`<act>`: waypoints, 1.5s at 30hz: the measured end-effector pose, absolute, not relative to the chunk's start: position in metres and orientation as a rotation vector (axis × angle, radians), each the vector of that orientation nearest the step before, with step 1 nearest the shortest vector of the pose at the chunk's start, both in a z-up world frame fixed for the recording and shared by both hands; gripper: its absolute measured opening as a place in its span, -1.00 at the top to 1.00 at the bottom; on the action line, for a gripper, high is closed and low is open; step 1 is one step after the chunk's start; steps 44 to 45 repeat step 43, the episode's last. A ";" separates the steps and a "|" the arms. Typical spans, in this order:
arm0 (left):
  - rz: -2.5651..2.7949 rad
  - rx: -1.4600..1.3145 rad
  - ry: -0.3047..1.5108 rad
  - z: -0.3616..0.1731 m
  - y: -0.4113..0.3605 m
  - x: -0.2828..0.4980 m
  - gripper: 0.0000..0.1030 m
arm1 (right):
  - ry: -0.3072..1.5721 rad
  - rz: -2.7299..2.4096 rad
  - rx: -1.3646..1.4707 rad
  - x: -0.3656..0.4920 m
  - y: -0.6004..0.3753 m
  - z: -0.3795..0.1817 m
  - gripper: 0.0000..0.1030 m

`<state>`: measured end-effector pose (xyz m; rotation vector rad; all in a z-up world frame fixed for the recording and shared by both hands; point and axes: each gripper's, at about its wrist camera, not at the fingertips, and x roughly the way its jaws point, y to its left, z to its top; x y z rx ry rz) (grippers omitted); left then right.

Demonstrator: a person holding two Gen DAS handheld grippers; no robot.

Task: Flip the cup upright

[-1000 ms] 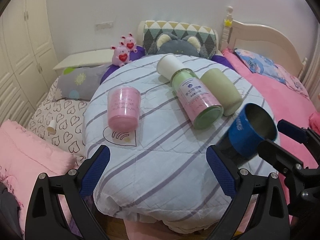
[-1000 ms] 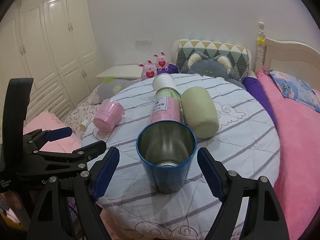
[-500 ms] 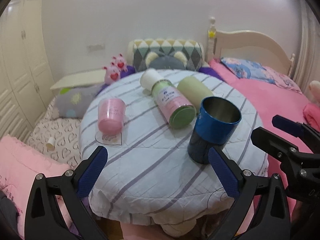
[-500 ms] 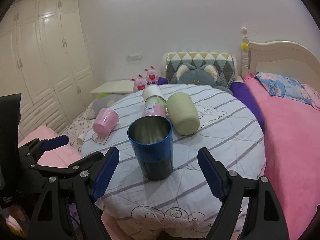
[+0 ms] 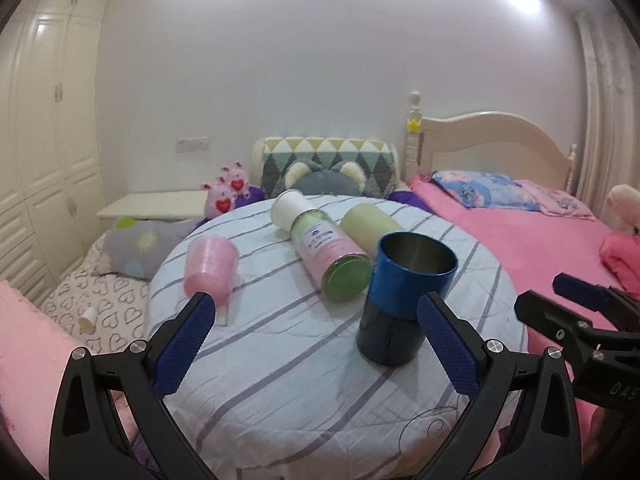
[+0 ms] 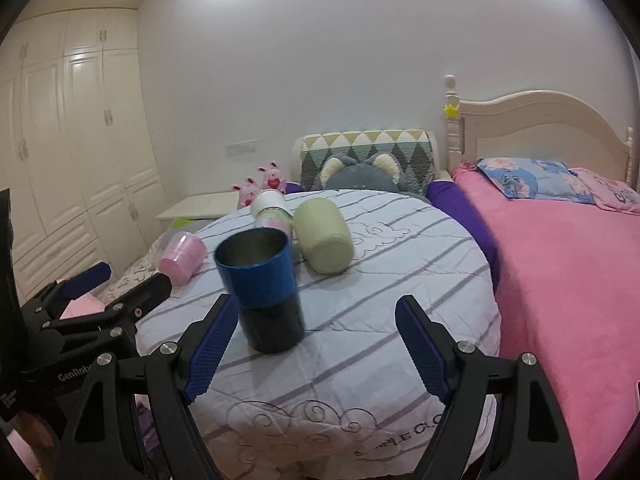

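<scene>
A blue metal cup (image 5: 404, 300) stands upright, mouth up, on the round table with a striped cloth (image 5: 280, 352); it also shows in the right wrist view (image 6: 264, 292). My left gripper (image 5: 316, 344) is open and empty, near the table's front edge, left of the cup. My right gripper (image 6: 312, 344) is open and empty, just in front of the cup, not touching it. A pink cup (image 5: 210, 268), a pale green cup (image 5: 366, 224) and a green and pink bottle (image 5: 324, 248) lie on their sides.
A pink bed (image 6: 568, 280) with a cream headboard runs along the right. Pillows and plush toys (image 5: 228, 196) sit behind the table. White wardrobes (image 6: 72, 152) stand at the left. Each gripper shows at the edge of the other's view.
The blue cup went from tilted in my right gripper to standing upright and free. Both grippers have drawn back and risen away from the table.
</scene>
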<state>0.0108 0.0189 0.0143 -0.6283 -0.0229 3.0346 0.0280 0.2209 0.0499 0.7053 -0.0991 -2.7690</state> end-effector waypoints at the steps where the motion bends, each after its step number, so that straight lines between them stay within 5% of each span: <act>1: 3.041 -0.605 -0.023 0.014 0.020 0.011 -0.99 | -0.103 -2.771 0.706 0.028 0.222 0.049 -0.60; 45: 3.107 -0.501 0.028 0.002 0.039 0.006 -0.99 | -0.050 -2.795 0.709 0.028 0.235 0.027 -0.60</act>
